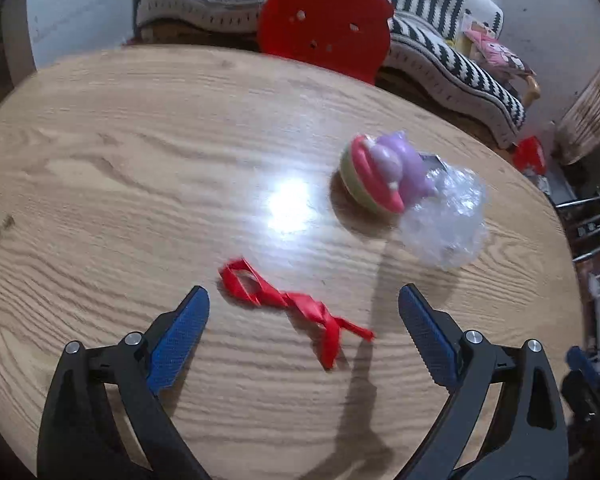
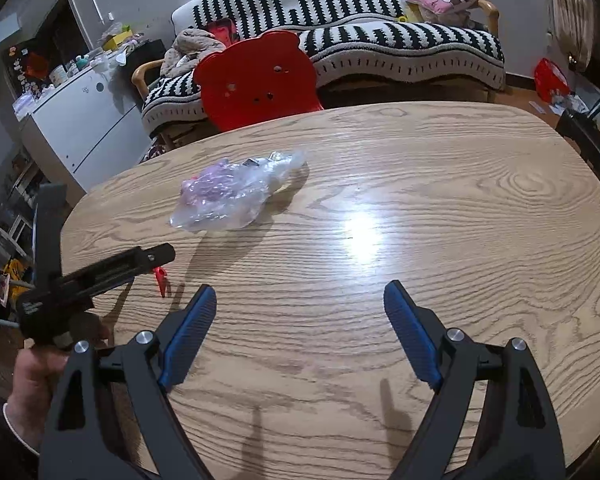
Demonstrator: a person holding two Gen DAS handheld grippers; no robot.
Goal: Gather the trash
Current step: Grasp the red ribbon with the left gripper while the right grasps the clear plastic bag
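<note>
Wood table carries everything; red chair behind it. Purple toy on its side, touching clear plastic wrap, maybe partly inside. Red ribbon lies flat between left tongs, spread wide. Right tongs also released, empty
</note>
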